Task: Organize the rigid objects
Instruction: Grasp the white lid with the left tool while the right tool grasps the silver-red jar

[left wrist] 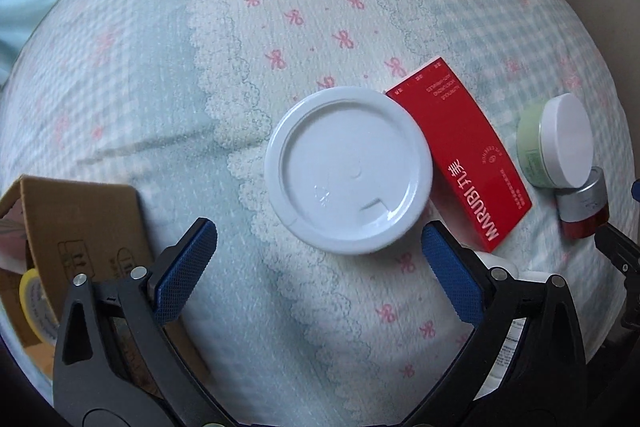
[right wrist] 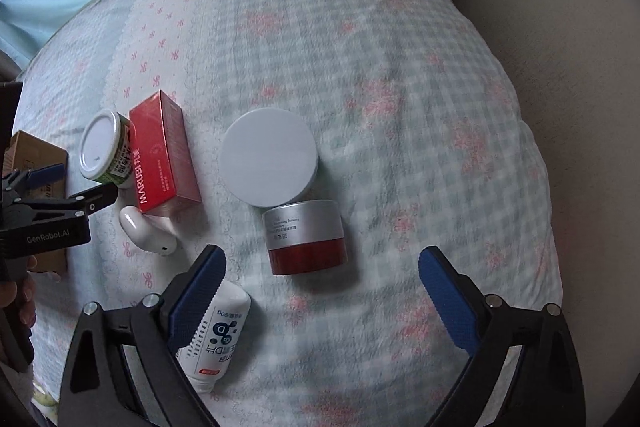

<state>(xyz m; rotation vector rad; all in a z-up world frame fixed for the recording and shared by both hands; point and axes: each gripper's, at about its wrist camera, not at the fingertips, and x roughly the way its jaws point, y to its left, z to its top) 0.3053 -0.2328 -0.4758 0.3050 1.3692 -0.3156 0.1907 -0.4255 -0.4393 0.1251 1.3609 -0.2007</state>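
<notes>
In the left wrist view my left gripper (left wrist: 320, 229) points down, open, with a white-lidded jar (left wrist: 348, 169) just ahead of its blue pads (left wrist: 188, 267); nothing is held. A red box (left wrist: 460, 155) leans against that jar's right side. In the right wrist view my right gripper (right wrist: 323, 253) is open above a red jar with a silver lid (right wrist: 306, 239), whose lower part lies between the fingertips without touching them. Behind it sits a pale green jar under a flat white lid (right wrist: 270, 163). The left gripper (right wrist: 76, 187) shows at the left by the green-labelled jar (right wrist: 104, 151).
Everything lies on a soft checked bedspread (right wrist: 400, 87) with pink bows. A cardboard box (left wrist: 80, 227) holding a yellow tape roll (left wrist: 34, 303) sits at the left. A white tube (right wrist: 216, 339) lies under my right gripper's left finger, and a white earbud case (right wrist: 146, 227) lies by the red box (right wrist: 164, 155).
</notes>
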